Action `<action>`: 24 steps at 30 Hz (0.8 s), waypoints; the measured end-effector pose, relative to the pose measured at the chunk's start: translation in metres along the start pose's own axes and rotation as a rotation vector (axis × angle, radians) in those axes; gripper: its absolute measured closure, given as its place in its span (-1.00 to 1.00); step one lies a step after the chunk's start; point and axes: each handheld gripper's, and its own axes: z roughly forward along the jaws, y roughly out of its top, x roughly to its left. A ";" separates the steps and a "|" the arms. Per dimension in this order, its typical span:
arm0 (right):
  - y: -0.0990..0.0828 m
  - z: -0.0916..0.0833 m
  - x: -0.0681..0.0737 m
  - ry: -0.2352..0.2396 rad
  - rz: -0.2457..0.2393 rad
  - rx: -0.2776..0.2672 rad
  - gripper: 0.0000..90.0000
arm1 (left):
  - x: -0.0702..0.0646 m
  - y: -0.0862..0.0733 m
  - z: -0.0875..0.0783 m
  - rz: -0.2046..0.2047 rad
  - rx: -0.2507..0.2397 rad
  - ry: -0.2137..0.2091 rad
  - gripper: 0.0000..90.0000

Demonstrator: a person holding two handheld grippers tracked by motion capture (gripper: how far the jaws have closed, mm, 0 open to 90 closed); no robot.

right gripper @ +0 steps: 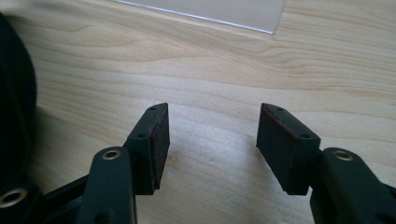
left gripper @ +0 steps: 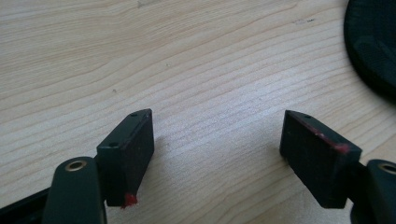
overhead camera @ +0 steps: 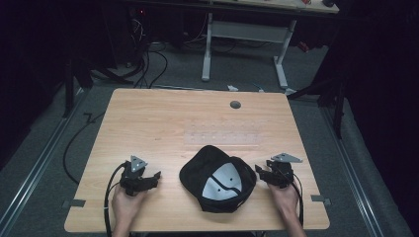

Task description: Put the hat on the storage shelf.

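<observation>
A black cap [overhead camera: 218,177] lies upside down on the wooden table [overhead camera: 163,118], its pale grey lining facing up, between my two grippers. My left gripper [overhead camera: 157,177] rests on the table to the cap's left, open, with bare wood between its jaws. In the left gripper view the same gripper [left gripper: 218,133] has the cap's dark edge [left gripper: 371,44] at the upper right. My right gripper [overhead camera: 257,170] sits just right of the cap, open and holding nothing. The right gripper view shows those jaws [right gripper: 212,123] over bare wood, with the cap [right gripper: 16,107] along the left edge.
A clear plastic sheet [overhead camera: 222,138] lies flat on the table beyond the cap; its corner [right gripper: 224,11] appears in the right gripper view. A round grey grommet [overhead camera: 235,104] sits near the far edge. Another desk's white legs [overhead camera: 207,49] stand on the floor behind.
</observation>
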 end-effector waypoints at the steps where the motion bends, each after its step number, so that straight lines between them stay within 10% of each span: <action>1: 0.000 0.000 0.000 0.000 0.000 0.000 -0.02 | 0.000 0.000 0.000 0.000 0.000 0.000 -0.42; 24: 0.008 -0.044 0.001 0.129 0.048 -0.158 -0.06 | 0.000 0.000 0.000 0.000 0.000 0.000 -0.42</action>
